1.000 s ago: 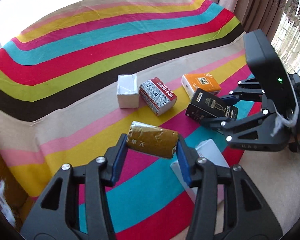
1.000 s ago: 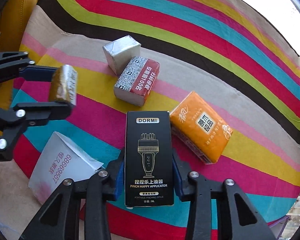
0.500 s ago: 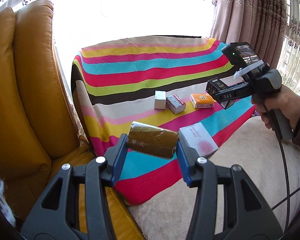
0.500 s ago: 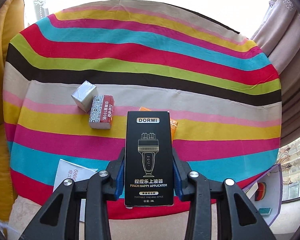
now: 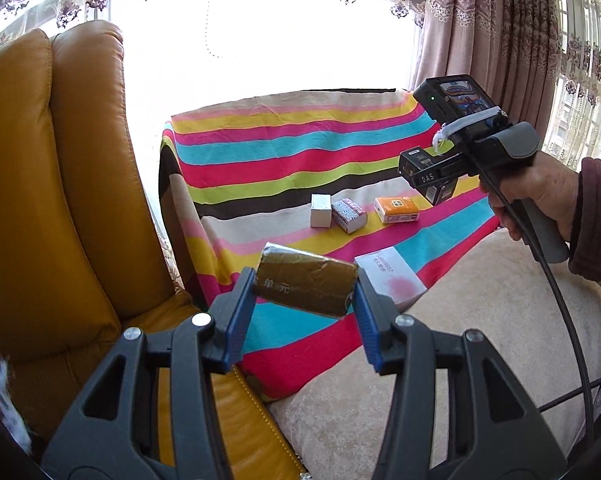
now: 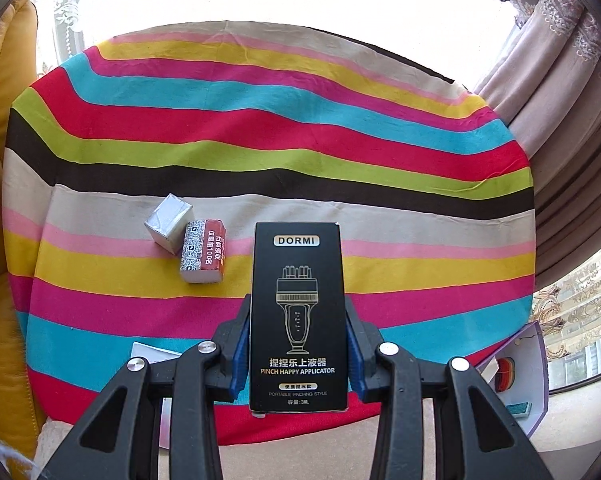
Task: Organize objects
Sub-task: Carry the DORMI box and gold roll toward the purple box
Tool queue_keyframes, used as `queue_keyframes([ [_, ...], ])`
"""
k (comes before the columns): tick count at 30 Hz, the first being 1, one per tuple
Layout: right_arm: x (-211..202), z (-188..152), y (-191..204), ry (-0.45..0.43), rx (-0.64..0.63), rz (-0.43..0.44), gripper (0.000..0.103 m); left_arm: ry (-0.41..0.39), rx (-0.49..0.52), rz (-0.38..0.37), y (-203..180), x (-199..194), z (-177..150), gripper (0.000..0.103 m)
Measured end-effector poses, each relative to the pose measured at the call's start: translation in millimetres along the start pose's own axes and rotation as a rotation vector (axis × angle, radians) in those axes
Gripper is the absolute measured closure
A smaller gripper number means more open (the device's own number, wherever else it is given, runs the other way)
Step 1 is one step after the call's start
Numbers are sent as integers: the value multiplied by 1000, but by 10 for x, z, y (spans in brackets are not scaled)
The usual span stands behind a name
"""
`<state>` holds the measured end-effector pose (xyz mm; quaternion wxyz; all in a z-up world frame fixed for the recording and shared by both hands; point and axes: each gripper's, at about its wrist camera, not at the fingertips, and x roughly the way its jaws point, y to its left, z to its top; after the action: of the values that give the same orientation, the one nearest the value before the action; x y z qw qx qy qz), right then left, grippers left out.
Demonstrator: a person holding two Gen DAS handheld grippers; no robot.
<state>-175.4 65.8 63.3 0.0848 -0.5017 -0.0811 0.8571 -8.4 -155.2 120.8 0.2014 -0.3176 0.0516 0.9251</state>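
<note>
- The striped cloth (image 6: pixel 260 152) spreads out ahead of and below both tools; it seems to drape a table, though the surface under it is hidden. One yellow leather armchair (image 5: pixel 60 200) stands to the left of the left tool.
- The right tool (image 6: pixel 298 344) is clamped on one tall black box (image 6: pixel 298 316), blue pads against its long sides, held upright in the air above the near stripes.
- The left tool (image 5: pixel 304 308) is closed on one gold-brown packet (image 5: pixel 306 284), gripped end to end and tilted slightly, well short of the cloth.
- Lying on the cloth, beyond both tools, I count four things: one white carton (image 5: pixel 390 278) nearest the left tool, one orange tissue pack (image 5: pixel 396 210), one red-and-white pack (image 6: pixel 202 250) and, touching it, one small silvery box (image 6: pixel 168 222).
- Risk, as I judge it: the soft packet is only pinched at its ends, so a quick swing could let it sag and slip out.
- The black box is tall above its pads; setting it down off-level on loose cloth could tip it over onto the packs.
- Both hands carry loads near each other, so a crossing move could knock them together.
</note>
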Motion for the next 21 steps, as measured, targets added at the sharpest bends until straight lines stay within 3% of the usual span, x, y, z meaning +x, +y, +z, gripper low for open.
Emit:
queue_keyframes([
  [13, -267, 57, -57, -45, 13, -31, 63, -39, 7, 1, 1, -130, 51, 51],
  [21, -378, -2, -269, -63, 38, -31, 63, -54, 41, -1, -185, -173, 160, 51],
])
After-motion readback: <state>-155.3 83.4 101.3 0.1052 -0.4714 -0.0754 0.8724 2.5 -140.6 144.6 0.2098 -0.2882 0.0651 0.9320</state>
